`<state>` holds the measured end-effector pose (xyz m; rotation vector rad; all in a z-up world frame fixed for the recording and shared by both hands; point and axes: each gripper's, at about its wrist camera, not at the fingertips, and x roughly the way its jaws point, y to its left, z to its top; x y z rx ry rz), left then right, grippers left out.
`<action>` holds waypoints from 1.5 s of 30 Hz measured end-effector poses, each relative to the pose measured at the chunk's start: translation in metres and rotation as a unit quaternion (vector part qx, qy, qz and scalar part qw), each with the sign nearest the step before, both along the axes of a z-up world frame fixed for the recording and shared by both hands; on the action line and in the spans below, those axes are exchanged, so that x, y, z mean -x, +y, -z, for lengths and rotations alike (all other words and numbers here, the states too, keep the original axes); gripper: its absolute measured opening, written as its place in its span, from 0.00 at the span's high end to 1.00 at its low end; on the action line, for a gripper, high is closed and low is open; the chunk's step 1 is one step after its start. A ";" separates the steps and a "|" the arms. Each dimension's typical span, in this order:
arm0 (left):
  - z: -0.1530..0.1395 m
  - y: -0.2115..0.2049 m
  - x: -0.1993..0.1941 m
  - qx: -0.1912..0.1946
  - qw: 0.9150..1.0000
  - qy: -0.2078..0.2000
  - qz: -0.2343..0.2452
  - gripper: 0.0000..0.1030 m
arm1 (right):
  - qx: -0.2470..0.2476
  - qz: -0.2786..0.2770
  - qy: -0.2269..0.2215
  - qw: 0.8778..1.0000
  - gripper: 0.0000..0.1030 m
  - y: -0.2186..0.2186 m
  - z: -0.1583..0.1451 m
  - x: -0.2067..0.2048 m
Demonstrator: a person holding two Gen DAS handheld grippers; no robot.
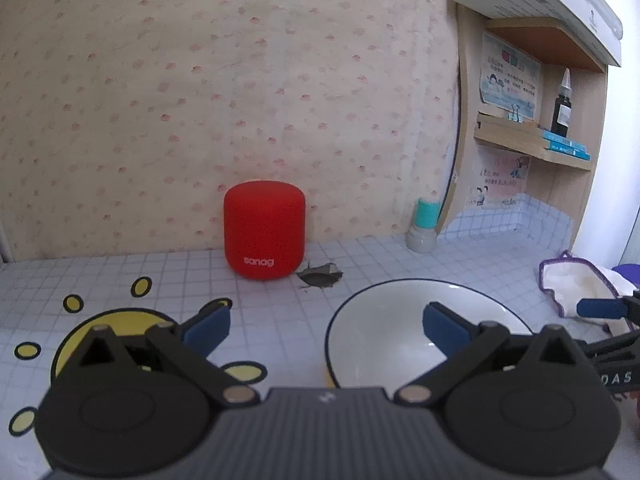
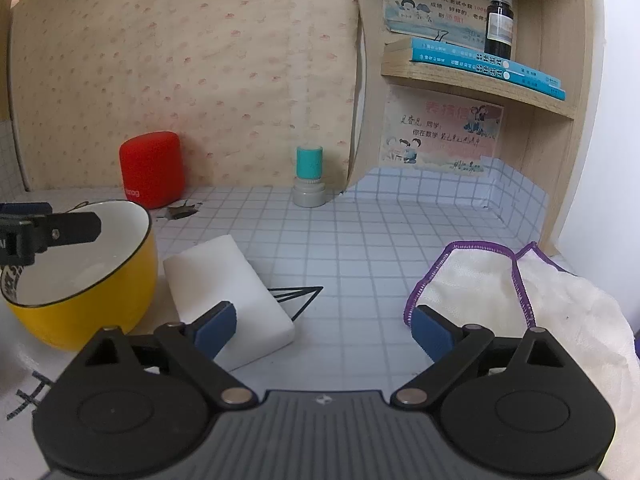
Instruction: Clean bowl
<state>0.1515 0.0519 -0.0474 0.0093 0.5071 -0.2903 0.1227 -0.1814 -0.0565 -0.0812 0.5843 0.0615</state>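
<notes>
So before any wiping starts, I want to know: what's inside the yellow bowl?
The bowl shows only a bare white glazed interior, with no food or water visible. The left gripper's finger covers part of the interior, so that area stays unchecked.

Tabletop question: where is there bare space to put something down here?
Bare tiles lie between the white sponge, the cloth and the teal stamp, and left of the red speaker. It is crowded where bowl and sponge meet.
</notes>
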 end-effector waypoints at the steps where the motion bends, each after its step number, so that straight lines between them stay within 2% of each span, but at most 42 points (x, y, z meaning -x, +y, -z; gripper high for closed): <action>1: 0.000 -0.001 0.000 -0.001 1.000 0.000 0.001 0.00 | -0.001 0.000 0.000 1.000 0.08 0.000 0.000 0.000; 22: 0.005 -0.006 -0.001 -0.015 1.000 0.006 0.004 0.00 | -0.011 -0.001 0.005 1.000 0.08 -0.002 0.001 -0.001; 34: 0.006 -0.007 -0.001 -0.015 1.000 0.005 0.010 0.00 | -0.001 -0.005 0.004 1.000 0.04 0.001 0.001 -0.001; 45: 0.008 -0.008 -0.001 -0.026 1.000 0.004 0.010 0.00 | 0.018 -0.032 -0.009 0.999 0.03 0.011 0.001 0.003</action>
